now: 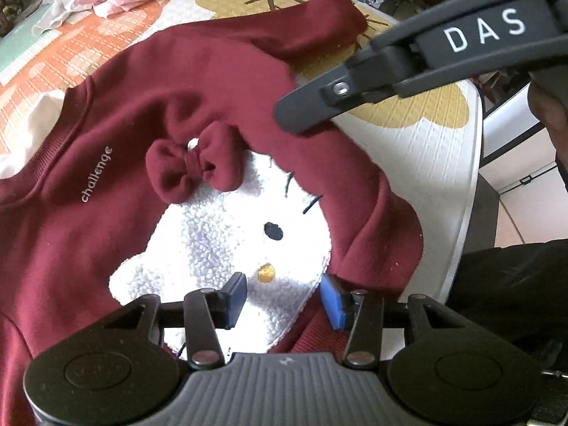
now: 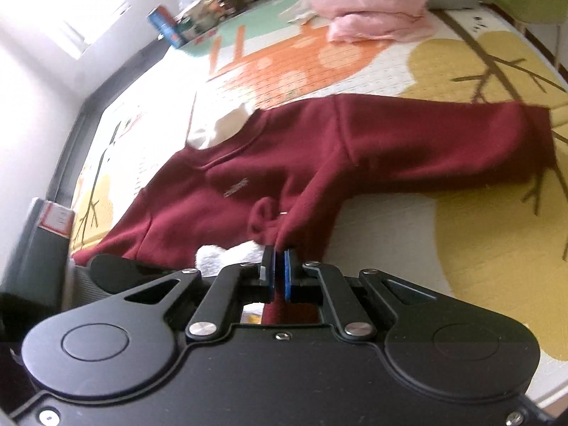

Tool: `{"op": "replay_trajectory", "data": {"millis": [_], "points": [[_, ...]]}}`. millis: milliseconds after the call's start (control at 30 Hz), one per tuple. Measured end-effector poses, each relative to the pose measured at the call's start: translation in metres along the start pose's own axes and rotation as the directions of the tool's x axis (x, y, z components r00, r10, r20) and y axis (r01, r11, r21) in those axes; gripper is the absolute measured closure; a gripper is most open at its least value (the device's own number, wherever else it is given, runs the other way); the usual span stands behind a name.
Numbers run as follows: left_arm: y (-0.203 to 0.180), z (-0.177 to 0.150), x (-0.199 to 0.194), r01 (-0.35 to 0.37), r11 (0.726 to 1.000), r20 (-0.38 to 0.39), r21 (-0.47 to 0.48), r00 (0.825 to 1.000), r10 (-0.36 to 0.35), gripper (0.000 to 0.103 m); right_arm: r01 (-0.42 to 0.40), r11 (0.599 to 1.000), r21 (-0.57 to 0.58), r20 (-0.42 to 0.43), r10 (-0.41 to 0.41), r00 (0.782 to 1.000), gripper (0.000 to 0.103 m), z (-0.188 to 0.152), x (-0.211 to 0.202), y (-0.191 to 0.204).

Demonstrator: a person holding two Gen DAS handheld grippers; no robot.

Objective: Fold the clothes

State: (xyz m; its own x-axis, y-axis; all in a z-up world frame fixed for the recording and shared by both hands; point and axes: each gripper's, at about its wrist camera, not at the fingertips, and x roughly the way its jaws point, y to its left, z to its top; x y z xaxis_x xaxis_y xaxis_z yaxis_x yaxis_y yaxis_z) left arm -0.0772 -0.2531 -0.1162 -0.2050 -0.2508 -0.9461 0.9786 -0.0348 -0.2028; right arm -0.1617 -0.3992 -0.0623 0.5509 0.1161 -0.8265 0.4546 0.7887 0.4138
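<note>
A dark red sweatshirt (image 1: 149,113) with a fluffy white cat face (image 1: 227,248) and a red bow (image 1: 193,165) lies spread on a patterned mat. My left gripper (image 1: 284,293) hovers over the cat face, its blue pads (image 1: 237,293) apart and nothing pressed between them. In the right wrist view the same sweatshirt (image 2: 355,149) is pulled up into a peak by my right gripper (image 2: 279,268), which is shut on a fold of its red cloth near the bow. One sleeve (image 2: 461,142) stretches to the right. The right gripper's dark body (image 1: 408,60) crosses the left view's upper right.
Pink clothes (image 2: 372,3) lie in a heap at the far end of the mat (image 2: 479,248). The mat's white edge (image 1: 465,191) runs down the right of the left view, with a dark sleeve (image 1: 514,277) beyond it. Cans and clutter (image 2: 198,10) stand along the far wall.
</note>
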Motion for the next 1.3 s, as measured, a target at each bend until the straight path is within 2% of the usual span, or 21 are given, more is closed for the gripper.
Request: {"op": "replay_trajectory", "data": {"millis": [200, 367, 500, 633, 700, 833, 1100, 1167, 1233, 1300], "points": [[0.004, -0.002, 0.004, 0.011, 1.000, 0.016, -0.021, 1.000, -0.011, 0.053, -0.015, 1.000, -0.012, -0.064, 0.015, 0.998, 0.100, 0.005, 0.032, 0.017], [0.006, -0.005, -0.002, 0.009, 0.999, 0.036, -0.036, 0.999, -0.008, 0.053, 0.005, 1.000, -0.004, -0.135, -0.006, 0.991, 0.100, 0.006, 0.064, 0.018], [0.009, -0.008, -0.020, -0.003, 0.999, 0.065, -0.045, 0.998, 0.006, 0.053, 0.043, 0.999, -0.024, -0.171, -0.047, 0.984, 0.100, 0.003, 0.085, 0.019], [0.007, -0.010, -0.047, -0.006, 0.999, 0.116, -0.042, 0.993, 0.010, 0.053, 0.048, 0.998, -0.031, -0.179, -0.053, 0.982, 0.100, 0.002, 0.092, 0.020], [0.005, -0.009, -0.056, 0.020, 0.999, 0.142, -0.040, 0.990, -0.014, 0.052, 0.041, 0.999, -0.029, -0.184, -0.046, 0.982, 0.100, 0.002, 0.093, 0.019], [-0.002, -0.005, -0.069, 0.069, 0.997, 0.188, -0.032, 0.980, -0.062, 0.043, 0.027, 1.000, -0.011, -0.201, -0.029, 0.979, 0.100, 0.004, 0.097, 0.016], [-0.011, 0.005, -0.037, -0.007, 1.000, 0.115, -0.024, 0.993, 0.010, 0.044, 0.024, 1.000, 0.001, -0.219, -0.023, 0.975, 0.100, 0.006, 0.098, 0.016], [-0.009, 0.005, -0.028, -0.025, 0.999, 0.097, -0.023, 0.995, 0.027, 0.047, 0.021, 1.000, 0.005, -0.222, -0.020, 0.975, 0.100, 0.006, 0.097, 0.015], [-0.008, 0.004, -0.019, -0.072, 0.997, 0.073, -0.025, 0.995, 0.073, 0.049, 0.017, 1.000, 0.007, -0.223, -0.015, 0.975, 0.099, 0.007, 0.096, 0.015], [-0.004, 0.002, -0.015, -0.072, 0.997, 0.072, -0.039, 0.995, 0.075, 0.054, 0.012, 1.000, 0.010, -0.211, -0.010, 0.977, 0.096, 0.006, 0.091, 0.015]]}}
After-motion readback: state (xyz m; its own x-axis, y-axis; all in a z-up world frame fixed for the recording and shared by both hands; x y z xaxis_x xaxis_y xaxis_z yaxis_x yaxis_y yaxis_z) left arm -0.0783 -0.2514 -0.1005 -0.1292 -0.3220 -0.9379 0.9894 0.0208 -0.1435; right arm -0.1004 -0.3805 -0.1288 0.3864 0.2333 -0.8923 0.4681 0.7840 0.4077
